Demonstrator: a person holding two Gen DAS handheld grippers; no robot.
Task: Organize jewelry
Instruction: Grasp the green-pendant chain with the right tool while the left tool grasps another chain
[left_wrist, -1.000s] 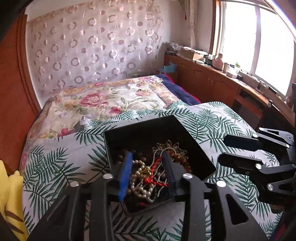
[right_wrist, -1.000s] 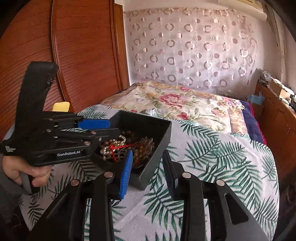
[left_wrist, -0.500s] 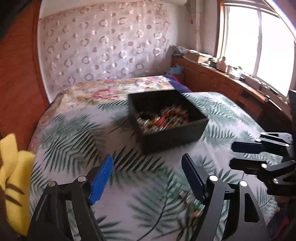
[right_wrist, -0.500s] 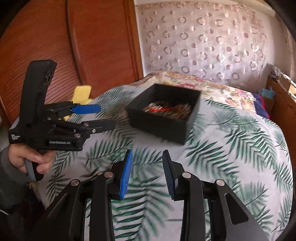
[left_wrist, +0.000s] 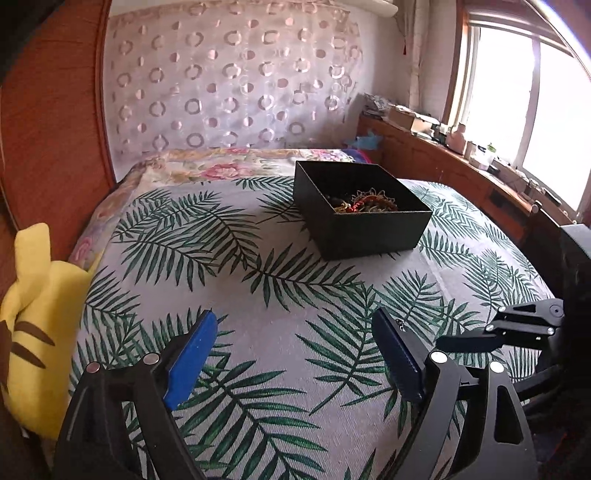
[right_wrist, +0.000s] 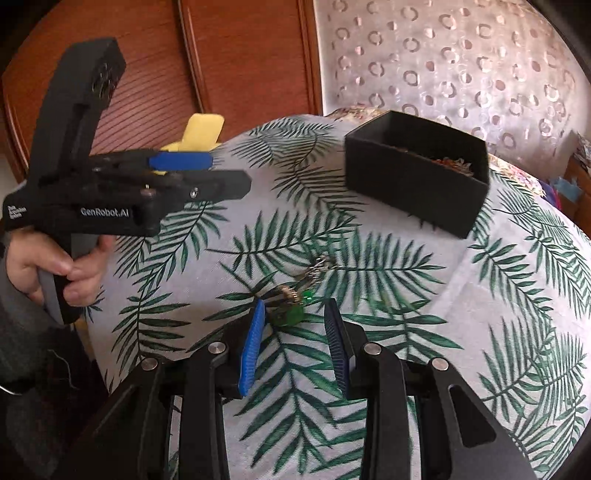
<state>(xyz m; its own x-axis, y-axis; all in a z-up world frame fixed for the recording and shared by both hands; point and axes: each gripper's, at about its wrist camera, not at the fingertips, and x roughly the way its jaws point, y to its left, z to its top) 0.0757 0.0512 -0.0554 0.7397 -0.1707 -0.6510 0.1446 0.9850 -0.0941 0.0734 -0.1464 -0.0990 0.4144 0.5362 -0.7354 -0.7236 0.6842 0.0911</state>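
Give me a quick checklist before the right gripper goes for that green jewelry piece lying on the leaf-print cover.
1. Right gripper open with nothing between its pads: ok.
2. Green jewelry piece lying loose on the leaf-print cover, just ahead of the fingertips: ok.
3. Its chain free of snags: cannot tell, blurred.
4. Left gripper open, jaws just widened, empty: ok.
5. Left gripper clear of the piece: ok, held off to the side.
6. Black box upright, open-topped, jewelry inside: ok.
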